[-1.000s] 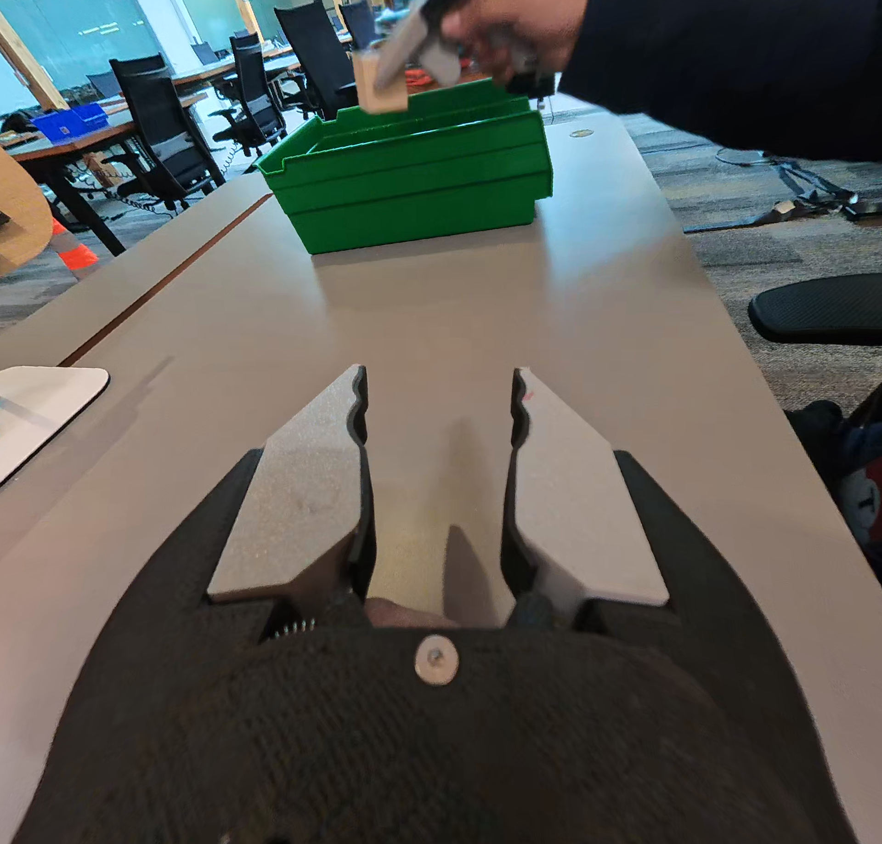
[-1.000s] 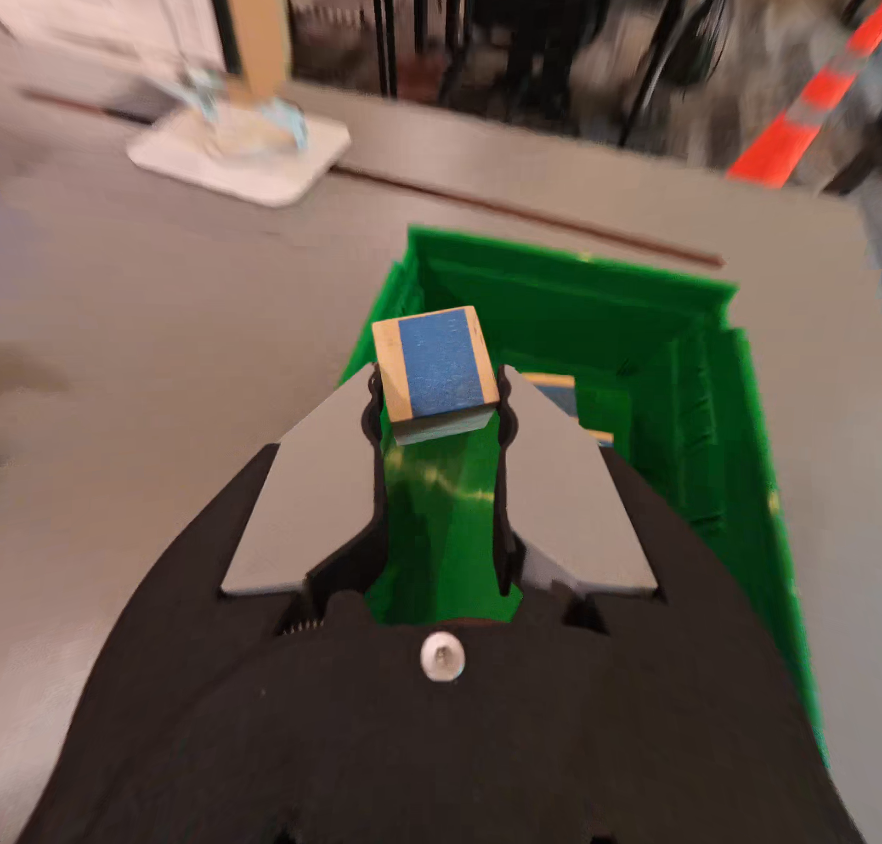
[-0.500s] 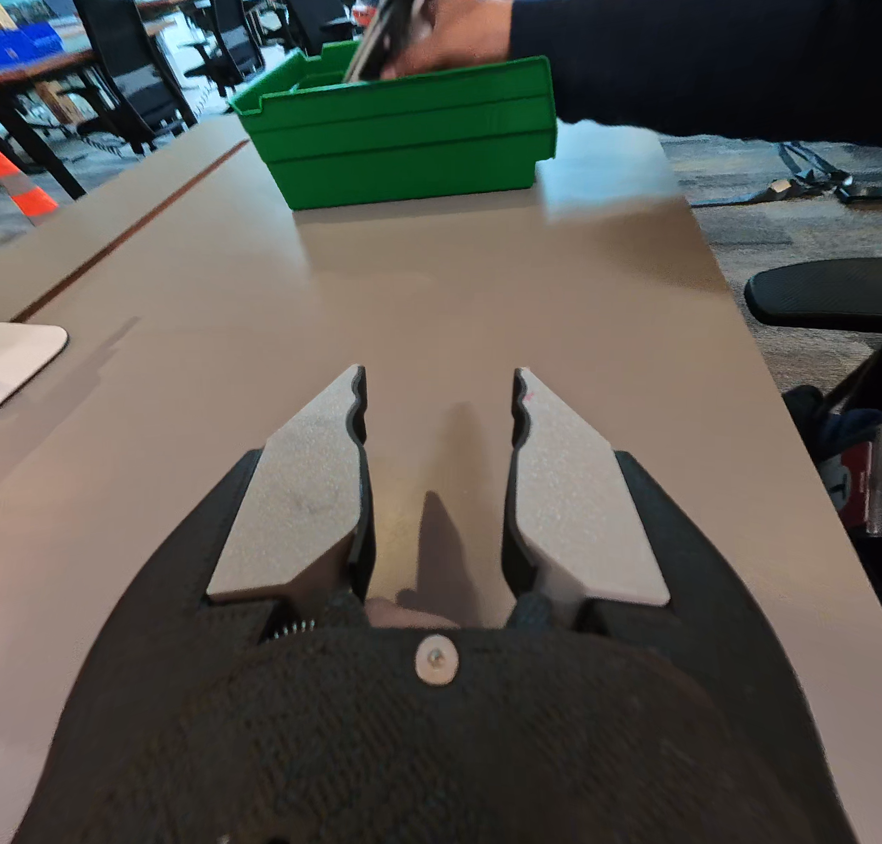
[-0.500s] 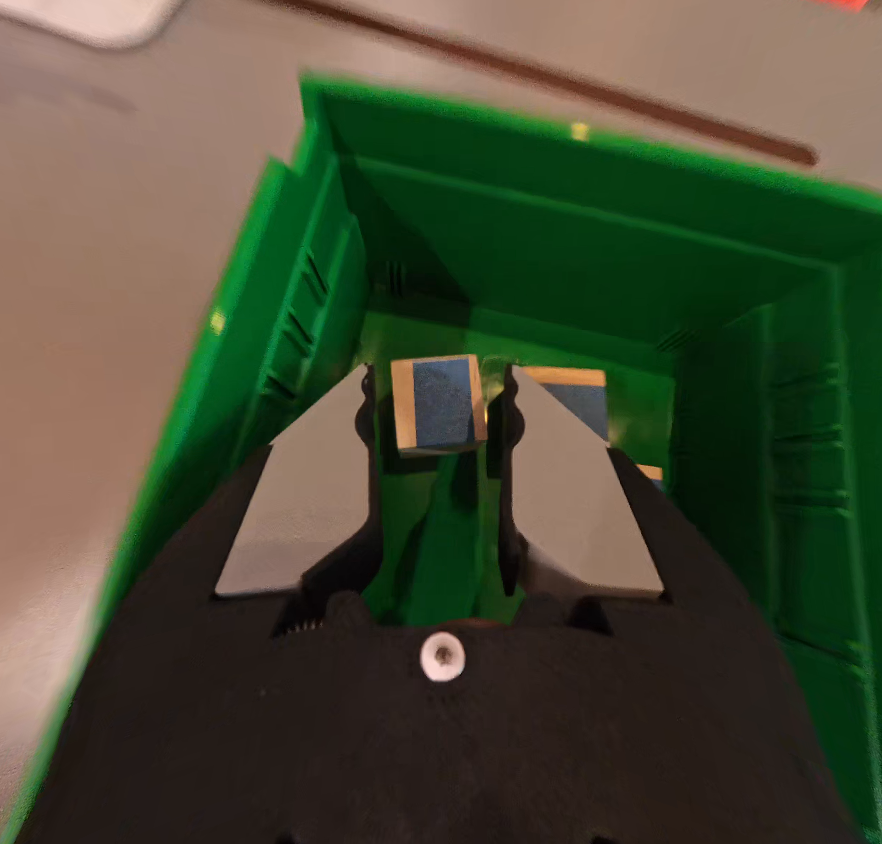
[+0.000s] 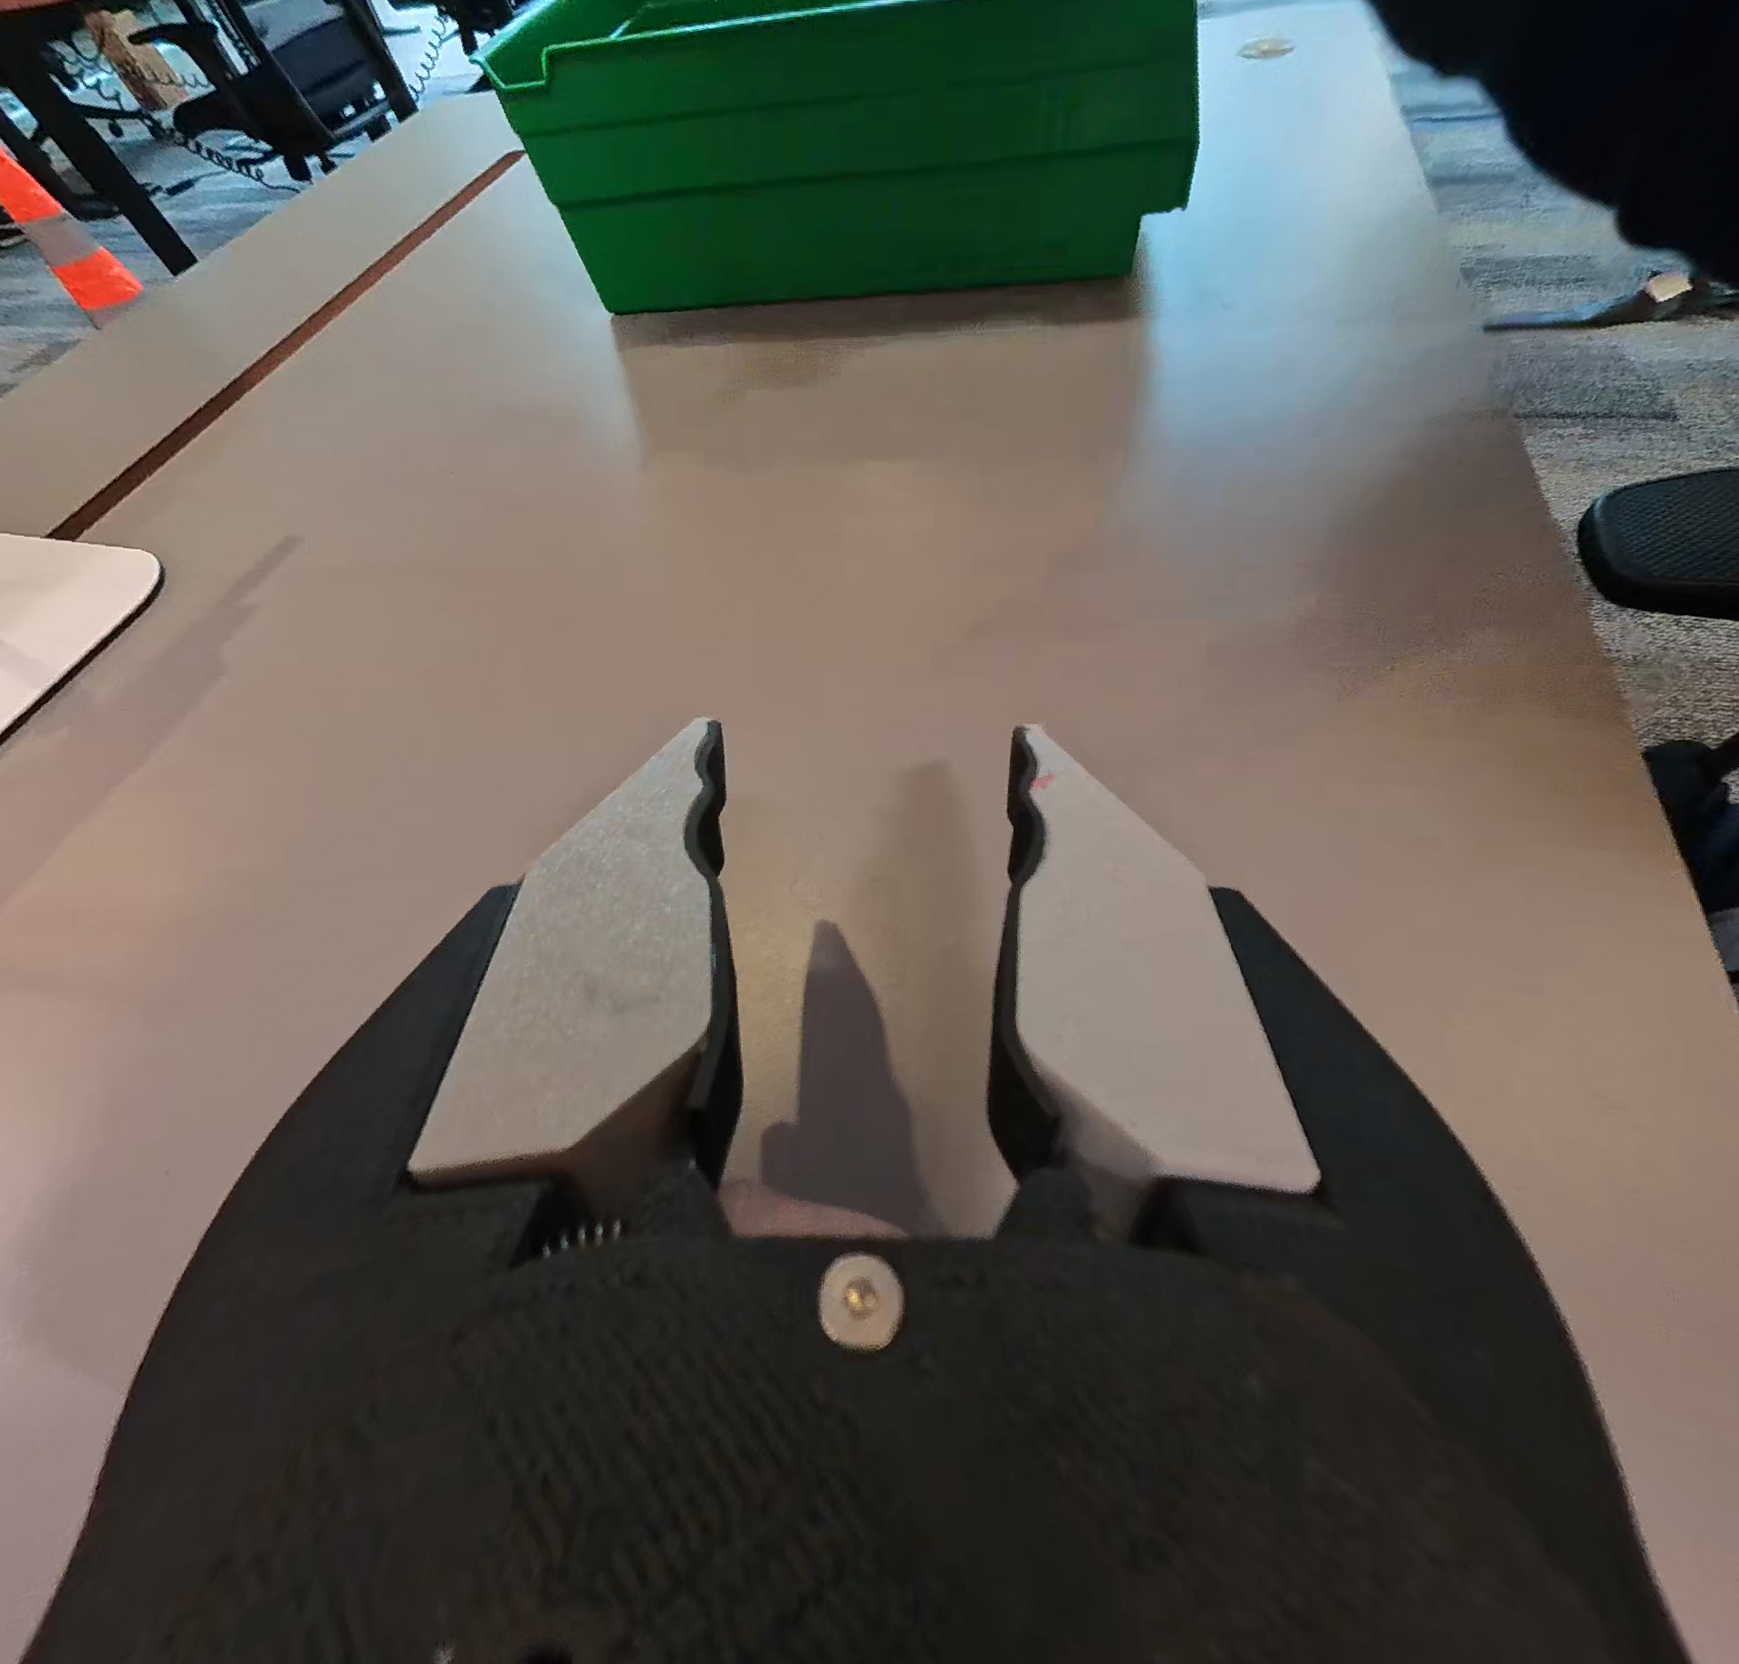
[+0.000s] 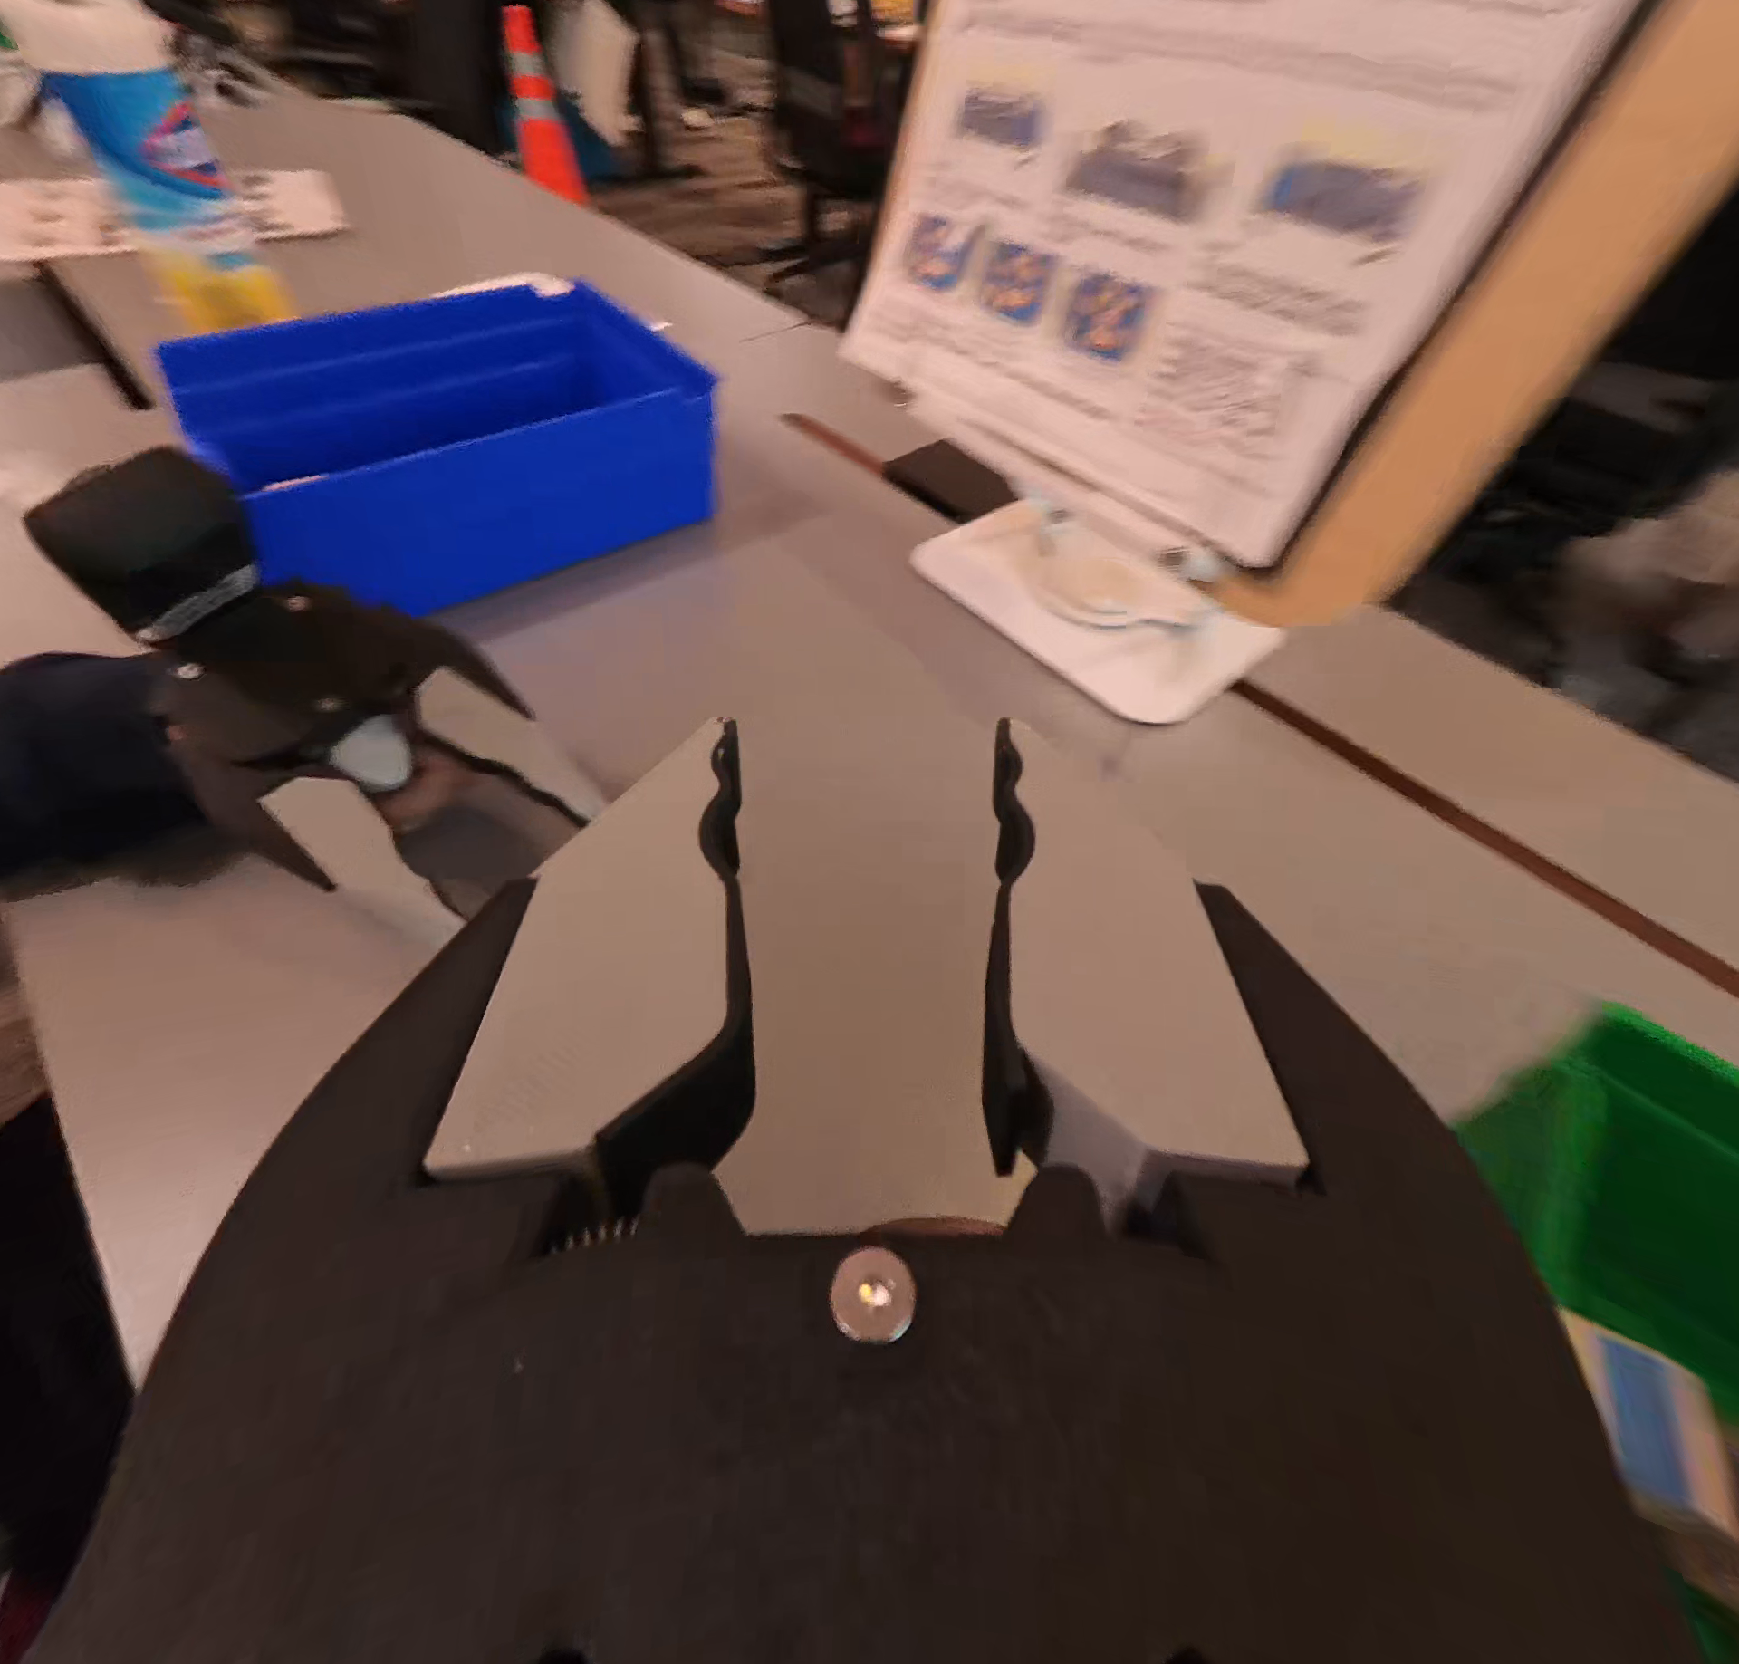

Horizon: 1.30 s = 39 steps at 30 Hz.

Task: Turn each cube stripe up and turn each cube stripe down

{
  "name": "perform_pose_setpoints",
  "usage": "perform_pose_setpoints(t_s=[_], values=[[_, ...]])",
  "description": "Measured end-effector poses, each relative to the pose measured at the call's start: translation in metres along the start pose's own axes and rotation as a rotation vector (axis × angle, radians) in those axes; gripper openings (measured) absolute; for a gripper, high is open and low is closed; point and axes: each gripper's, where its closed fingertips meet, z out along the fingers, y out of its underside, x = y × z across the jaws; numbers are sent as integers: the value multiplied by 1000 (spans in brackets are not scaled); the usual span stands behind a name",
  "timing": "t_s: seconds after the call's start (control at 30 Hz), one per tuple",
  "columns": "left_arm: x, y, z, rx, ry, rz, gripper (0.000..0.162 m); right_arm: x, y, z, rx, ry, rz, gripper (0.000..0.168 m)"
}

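My left gripper [image 5: 866, 762] is open and empty, low over the grey table [image 5: 941, 537], well short of the green bin [image 5: 847, 113]. My right gripper [image 6: 866, 753] is open and empty above the table, to the left of the green bin [image 6: 1619, 1176]. A blurred wooden cube with a blue stripe [image 6: 1656, 1421] shows inside the bin at the lower right edge. The left gripper also shows in the right wrist view [image 6: 489, 838], resting near the table. A dark sleeve [image 5: 1553, 38] crosses the top right of the left wrist view.
A blue bin [image 6: 442, 433] stands farther along the table. A poster board [image 6: 1176, 207] leans on a white stand base [image 6: 1101, 621]; the base also shows in the left wrist view [image 5: 56, 612]. A chair [image 5: 1675, 555] is off the right edge. Orange cones [image 6: 541, 104] stand beyond.
My right gripper lowered the striped cube into the green bin, let it go and swung out to the left, now empty. The left gripper stayed open over the table.
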Motion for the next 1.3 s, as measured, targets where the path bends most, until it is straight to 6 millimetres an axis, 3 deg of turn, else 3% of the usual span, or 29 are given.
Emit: perform_pose_setpoints(t_s=[0.13,0.23,0.3,0.4,0.6,0.73,0.83,0.9,0.97,1.07,1.2,1.3], values=[[-4,0,-2,3,-21,-9,59,-36,61,81,-92,-105,13,52],[-6,1,-3,3,-29,-21,59,-44,101,117,-147,-128,46,52],[-8,2,-4,2,-34,-28,59,-48,107,121,-168,-147,41,54],[-10,5,-4,-19,-45,-25,59,-36,109,118,-134,-64,-19,50],[-9,0,-15,-16,-86,-59,60,-38,118,113,-142,-111,74,50],[-16,-30,-63,-19,-158,-30,60,-38,118,112,-144,-106,61,50],[-42,-59,-129,-60,-250,37,60,-44,112,110,-126,-121,46,49],[-65,-66,-176,-123,-283,46,59,-47,111,110,-123,-122,26,49],[-88,-48,-214,-250,-274,26,60,-49,111,111,-124,-126,17,49],[-120,4,-251,-439,-246,-89,59,-52,114,113,-136,-142,28,49],[-143,72,-266,-606,-238,-181,53,-51,118,115,-146,-141,30,49],[-155,112,-270,-726,-253,-209,60,-52,119,115,-146,-149,41,49]])
